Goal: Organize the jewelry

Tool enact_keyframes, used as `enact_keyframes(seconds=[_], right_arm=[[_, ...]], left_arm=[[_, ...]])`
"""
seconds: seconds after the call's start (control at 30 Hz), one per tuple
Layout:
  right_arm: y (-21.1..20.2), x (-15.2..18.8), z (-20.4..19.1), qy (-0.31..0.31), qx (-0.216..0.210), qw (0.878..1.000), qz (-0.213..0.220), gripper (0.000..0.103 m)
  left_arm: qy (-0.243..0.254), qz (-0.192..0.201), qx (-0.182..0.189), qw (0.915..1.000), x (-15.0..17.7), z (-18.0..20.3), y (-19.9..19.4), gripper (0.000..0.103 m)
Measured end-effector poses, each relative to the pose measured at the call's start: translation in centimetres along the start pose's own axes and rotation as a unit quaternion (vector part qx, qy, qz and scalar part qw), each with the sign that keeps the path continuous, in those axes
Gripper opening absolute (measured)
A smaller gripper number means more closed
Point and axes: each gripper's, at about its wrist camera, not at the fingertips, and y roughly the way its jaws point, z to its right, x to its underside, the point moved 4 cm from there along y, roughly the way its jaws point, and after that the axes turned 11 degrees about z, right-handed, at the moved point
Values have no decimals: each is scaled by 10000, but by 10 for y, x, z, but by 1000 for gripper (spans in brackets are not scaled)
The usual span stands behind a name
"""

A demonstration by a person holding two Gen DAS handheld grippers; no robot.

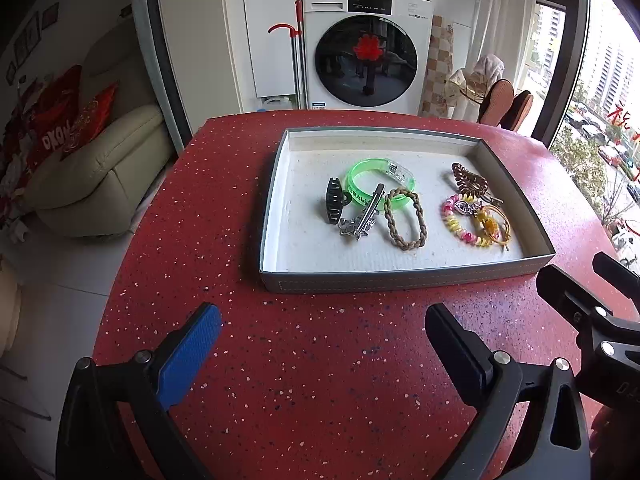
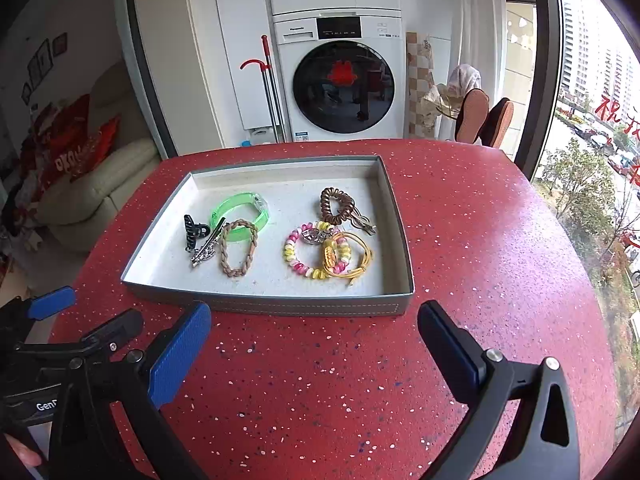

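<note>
1. Both grippers hover over the red speckled table (image 1: 320, 360), short of the tray: left gripper (image 1: 320, 332) and right gripper (image 2: 316, 330) each stand wide apart, holding nothing.
2. All jewelry lies inside the shallow grey tray (image 2: 280, 304), ahead of both tools.
3. Left cluster: black claw clip (image 1: 334, 202), silver hair clip (image 1: 366, 214), green bangle (image 1: 380, 180), braided band (image 1: 405, 218).
4. Right cluster: brown coil tie (image 2: 337, 204), pink-yellow coil bracelet (image 2: 310, 258), yellow cord bracelet (image 2: 354, 262).
5. Judged by position, the right gripper is nearer the right cluster, the left gripper nearer the clips.
</note>
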Motion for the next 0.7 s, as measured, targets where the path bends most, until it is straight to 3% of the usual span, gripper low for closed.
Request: enact_keyframes(seconds=[0.7], right_arm=[[-6, 2, 3, -20, 48, 9999, 142, 103]], left_arm=[[21, 2, 15, 10000, 6, -1, -3, 103]])
